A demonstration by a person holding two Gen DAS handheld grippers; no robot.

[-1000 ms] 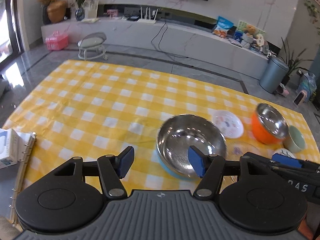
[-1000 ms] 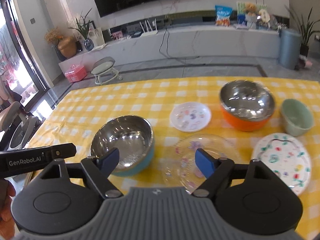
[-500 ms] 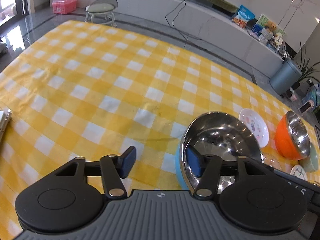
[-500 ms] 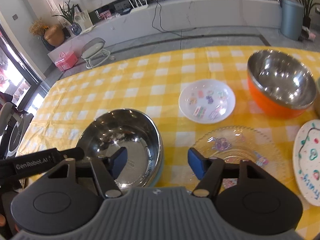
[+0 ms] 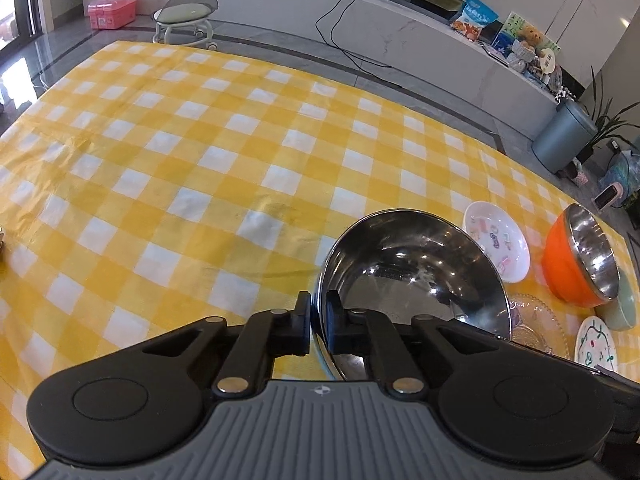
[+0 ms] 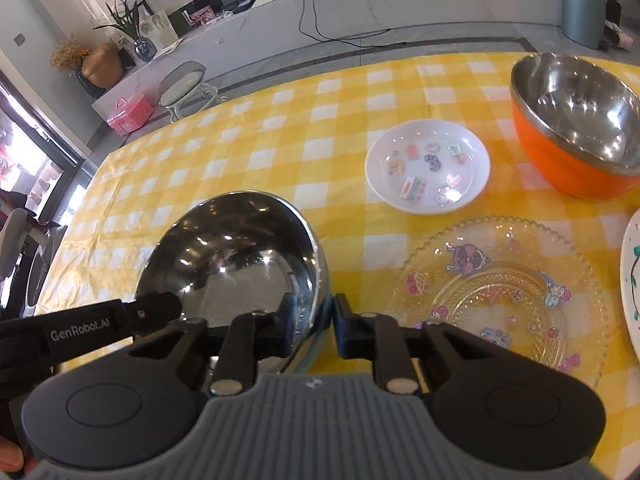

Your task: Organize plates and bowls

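A steel bowl with a blue outside (image 5: 412, 272) (image 6: 236, 256) sits on the yellow checked tablecloth (image 5: 200, 160). My left gripper (image 5: 318, 320) is closing on the bowl's left rim, which stands between its pads, one pad inside and one outside. My right gripper (image 6: 322, 320) is closing on the opposite, right rim the same way. An orange bowl with a steel lining (image 6: 552, 168) (image 5: 560, 264) stands to the right. Nearby lie a small white sticker plate (image 6: 428, 172), a clear glass plate (image 6: 500, 292) and a white painted plate (image 5: 594, 344).
A pale green cup (image 5: 624, 312) stands by the orange bowl at the right edge. The left half of the cloth shows only checks. Beyond the table are a stool (image 5: 186, 16), a pink box (image 5: 112, 8) and a grey bin (image 5: 568, 140).
Both grippers came down to the blue steel bowl, and their wide-open jaws closed onto its opposite rims. The dishes stayed in place.
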